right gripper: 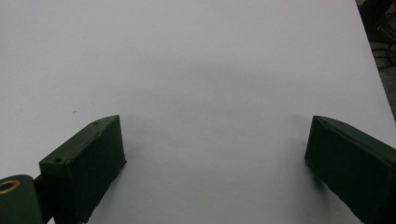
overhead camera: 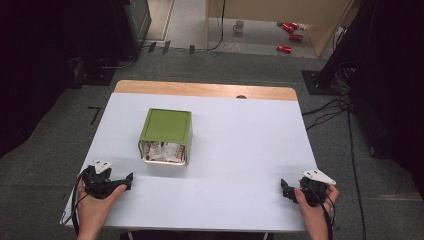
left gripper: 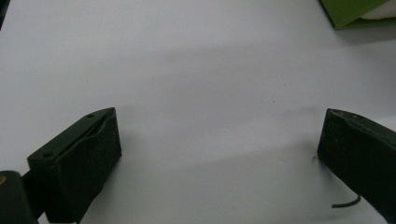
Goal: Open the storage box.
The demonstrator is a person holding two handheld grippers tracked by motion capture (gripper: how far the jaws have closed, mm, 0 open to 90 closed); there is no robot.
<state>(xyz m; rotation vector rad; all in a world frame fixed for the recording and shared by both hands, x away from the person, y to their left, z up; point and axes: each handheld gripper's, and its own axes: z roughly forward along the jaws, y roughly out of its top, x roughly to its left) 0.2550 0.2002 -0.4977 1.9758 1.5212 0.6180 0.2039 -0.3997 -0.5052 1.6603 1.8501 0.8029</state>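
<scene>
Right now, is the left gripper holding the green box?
No. The left gripper sits open on the white table, and the green box lies apart from it, farther up the table.

Bench (overhead camera: 240, 150): smooth, matt white top, like laminate or paper sheet, with a strip of pale bare wood along the far edge.

Green box (overhead camera: 166, 131): smooth, faintly satin skin, plastic or coated board by its look; the open side shows crumpled, paper-like white and printed contents.

Left tongs (left gripper: 219, 154): matt black jaws of moulded plastic, faced with slightly rough, dull pads.

Right tongs (right gripper: 215, 163): same matt black plastic with dull pad faces.

Floor (overhead camera: 50, 150): grey, coarse, carpet-like.

Cans (overhead camera: 289, 31): glossy red, metallic sheen.
</scene>
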